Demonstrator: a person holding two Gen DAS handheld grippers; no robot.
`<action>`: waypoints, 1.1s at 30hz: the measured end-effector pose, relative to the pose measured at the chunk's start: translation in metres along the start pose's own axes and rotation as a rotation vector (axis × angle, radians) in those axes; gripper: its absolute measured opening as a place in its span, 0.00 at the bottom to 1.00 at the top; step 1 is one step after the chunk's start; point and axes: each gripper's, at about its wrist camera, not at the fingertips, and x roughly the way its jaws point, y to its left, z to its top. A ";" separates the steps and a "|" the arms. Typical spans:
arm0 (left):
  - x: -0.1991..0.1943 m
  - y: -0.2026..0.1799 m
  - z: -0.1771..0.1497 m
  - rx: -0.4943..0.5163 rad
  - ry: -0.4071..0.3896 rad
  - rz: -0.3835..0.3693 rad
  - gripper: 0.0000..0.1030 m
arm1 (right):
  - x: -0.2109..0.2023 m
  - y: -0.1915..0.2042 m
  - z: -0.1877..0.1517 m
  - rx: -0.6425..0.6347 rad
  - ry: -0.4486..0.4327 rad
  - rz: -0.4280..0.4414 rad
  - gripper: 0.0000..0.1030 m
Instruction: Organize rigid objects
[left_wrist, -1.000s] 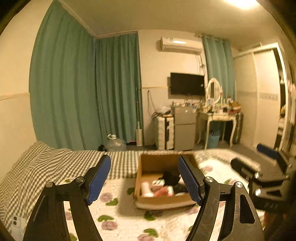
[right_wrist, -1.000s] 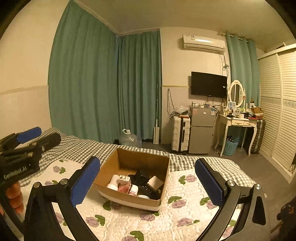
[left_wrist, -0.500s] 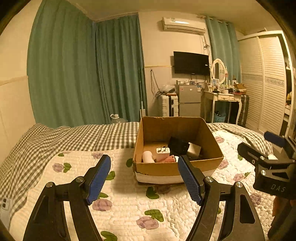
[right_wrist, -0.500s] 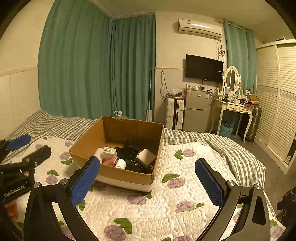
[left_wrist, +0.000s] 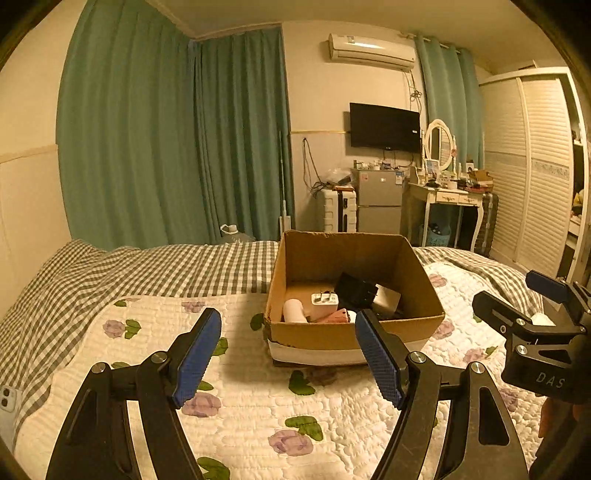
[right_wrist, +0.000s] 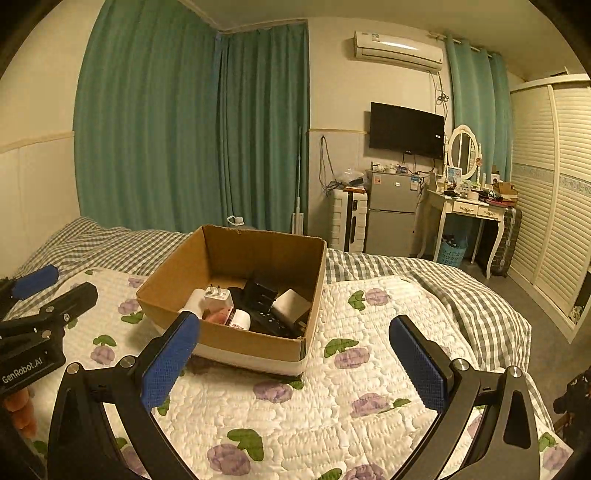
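Both grippers are held low over the bed, pointed level toward the far wall, and nothing is gripped by either. On the left, the left gripper (left_wrist: 288, 354), black with blue textured pads, is spread wide above the white quilted cover printed with purple flowers (left_wrist: 258, 413); the right gripper (right_wrist: 291, 365), of the same make, is spread wider still. One open brown cardboard box (right_wrist: 236, 336) is seen resting on the quilt just beyond the fingertips, ahead of both. Inside it, a jumble is counted only in part: one white plug adapter with prongs up (right_wrist: 218, 297), one white cylinder (left_wrist: 294, 310), one pink item (left_wrist: 334, 316), and black objects (right_wrist: 264, 295) that cannot be separated. One white phone (left_wrist: 6, 402) is seen at the bed's left edge. Beyond the grey checked blanket (left_wrist: 166, 269), green curtains, a wall television and a dressing table are visible.
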 end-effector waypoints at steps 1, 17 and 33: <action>0.001 0.000 -0.001 0.001 0.003 0.000 0.76 | -0.001 0.000 0.000 0.000 0.000 0.000 1.00; 0.000 -0.002 -0.002 0.002 0.009 -0.006 0.76 | 0.000 -0.001 0.001 0.004 0.005 -0.004 1.00; 0.001 -0.002 -0.002 0.005 0.011 -0.015 0.76 | 0.002 -0.002 -0.003 0.001 0.020 -0.019 1.00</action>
